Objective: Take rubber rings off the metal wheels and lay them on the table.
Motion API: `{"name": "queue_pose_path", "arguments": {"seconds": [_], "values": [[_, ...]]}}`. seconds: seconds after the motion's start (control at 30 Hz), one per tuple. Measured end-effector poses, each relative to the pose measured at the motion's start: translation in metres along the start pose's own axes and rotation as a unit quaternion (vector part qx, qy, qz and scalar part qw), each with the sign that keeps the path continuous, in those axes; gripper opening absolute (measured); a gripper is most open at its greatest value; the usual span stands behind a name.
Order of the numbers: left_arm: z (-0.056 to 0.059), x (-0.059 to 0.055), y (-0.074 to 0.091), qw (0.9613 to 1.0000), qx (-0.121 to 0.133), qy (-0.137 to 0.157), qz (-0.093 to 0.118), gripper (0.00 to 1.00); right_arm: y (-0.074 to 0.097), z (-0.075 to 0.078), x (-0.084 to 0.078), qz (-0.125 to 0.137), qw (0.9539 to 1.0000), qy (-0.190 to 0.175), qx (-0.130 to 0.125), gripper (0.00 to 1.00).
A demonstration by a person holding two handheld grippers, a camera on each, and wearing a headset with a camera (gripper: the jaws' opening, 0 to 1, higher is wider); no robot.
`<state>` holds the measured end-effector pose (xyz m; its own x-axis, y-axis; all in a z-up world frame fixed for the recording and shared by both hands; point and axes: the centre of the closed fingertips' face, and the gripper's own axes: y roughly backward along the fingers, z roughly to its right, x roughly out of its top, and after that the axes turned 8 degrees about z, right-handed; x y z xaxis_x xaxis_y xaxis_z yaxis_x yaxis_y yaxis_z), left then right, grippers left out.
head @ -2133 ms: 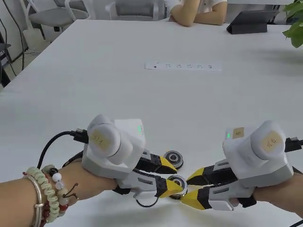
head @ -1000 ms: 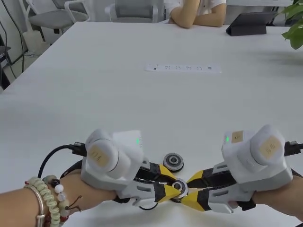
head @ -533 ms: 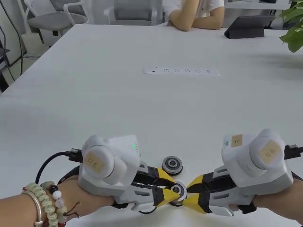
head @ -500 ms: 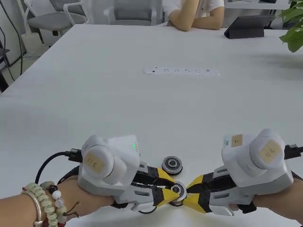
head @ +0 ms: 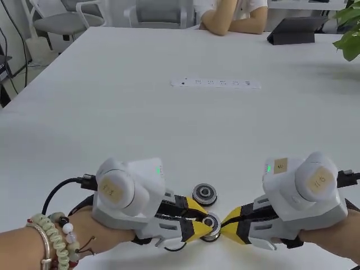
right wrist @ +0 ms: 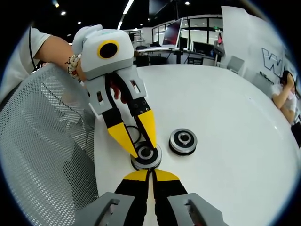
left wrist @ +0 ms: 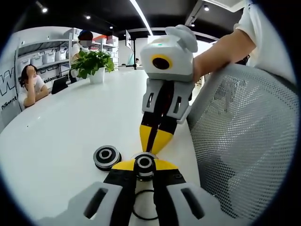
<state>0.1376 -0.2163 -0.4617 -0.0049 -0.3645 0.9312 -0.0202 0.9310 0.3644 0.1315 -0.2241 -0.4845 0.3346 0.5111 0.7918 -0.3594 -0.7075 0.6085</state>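
Wheel in grip (right wrist: 146, 157): we judge it may twist out of the left gripper (left wrist: 143, 165) if the pull runs sideways, or the right tips may slip off its rim.
Left gripper: level and low over the table (head: 169, 124), jaws clamped across the wheel.
Right gripper (right wrist: 151, 174): meets it tip to tip, jaws closed at the rim; whether they pinch rubber we cannot tell.
Loose ring (left wrist: 143, 219): beneath the left gripper's jaws.
Second wheel (head: 205, 193): just beyond both tips.

One metal wheel (head: 205, 193) lies flat; second wheel (head: 211, 224) just beside it; black rubber ring (left wrist: 141, 219) loose nearby.
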Motion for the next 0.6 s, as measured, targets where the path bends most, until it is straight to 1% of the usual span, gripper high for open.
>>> {"name": "queue_pose_path", "arguments": {"seconds": [0.03,0.1,0.13,0.2,0.27,0.33,0.37,0.4,0.47,0.5,0.53,0.57,0.6], "values": [[0.0,0.0,0.0,1.0,0.0,0.0,0.0,0.07,-0.0001,0.0008,-0.0001,-0.001,1.0,-0.008,-0.001,0.0],[0.0,0.0,0.0,1.0,0.0,-0.001,0.0,0.07,-0.0002,0.0009,-0.0004,0.002,0.9992,-0.04,-0.002,0.0],[-0.0001,0.0,0.0,1.0,0.0,-0.001,0.0,0.07,0.0,0.0019,-0.0006,0.004,0.9987,-0.05,-0.003,0.0],[-0.0002,-0.0001,0.0,1.0,0.0,-0.002,0.001,0.07,0.0003,0.0029,-0.001,0.009,0.9969,-0.078,-0.003,0.0],[-0.0003,0.0,0.0,1.0,0.0,-0.003,0.001,0.07,0.0006,0.0036,-0.0014,0.011,0.9941,-0.108,-0.004,0.0],[-0.0003,0.0001,0.0,1.0,-0.001,-0.003,0.002,0.07,0.0016,0.0043,-0.0018,0.013,0.9886,-0.15,-0.006,0.0],[-0.0003,0.0001,-0.0001,1.0,-0.001,-0.003,0.002,0.07,0.0017,0.0049,-0.002,0.014,0.9846,-0.174,-0.007,0.0],[-0.0004,0.0003,-0.0002,1.0,0.0,-0.003,0.002,0.07,0.0021,0.007,-0.0018,0.017,0.9791,-0.202,-0.01,0.0],[-0.0007,0.0003,-0.0002,1.0,0.0,-0.003,0.002,0.07,0.0036,0.0081,-0.0012,0.023,0.9748,-0.222,-0.008,0.0],[-0.0008,0.0004,-0.0003,1.0,0.0,-0.003,0.003,0.07,0.004,0.009,-0.0009,0.025,0.9734,-0.228,-0.01,0.0],[-0.0008,0.0004,-0.0003,1.0,0.0,-0.003,0.002,0.07,0.0043,0.0082,-0.0009,0.024,0.9697,-0.243,-0.008,0.0],[-0.0008,0.0003,-0.0002,1.0,0.0,-0.003,0.002,0.07,0.0043,0.0085,-0.0009,0.023,0.9681,-0.249,-0.009,0.0],[-0.0008,0.0003,-0.0002,1.0,0.0,-0.004,0.002,0.07,0.0045,0.0084,-0.0009,0.022,0.9678,-0.251,-0.008,0.0]]}}
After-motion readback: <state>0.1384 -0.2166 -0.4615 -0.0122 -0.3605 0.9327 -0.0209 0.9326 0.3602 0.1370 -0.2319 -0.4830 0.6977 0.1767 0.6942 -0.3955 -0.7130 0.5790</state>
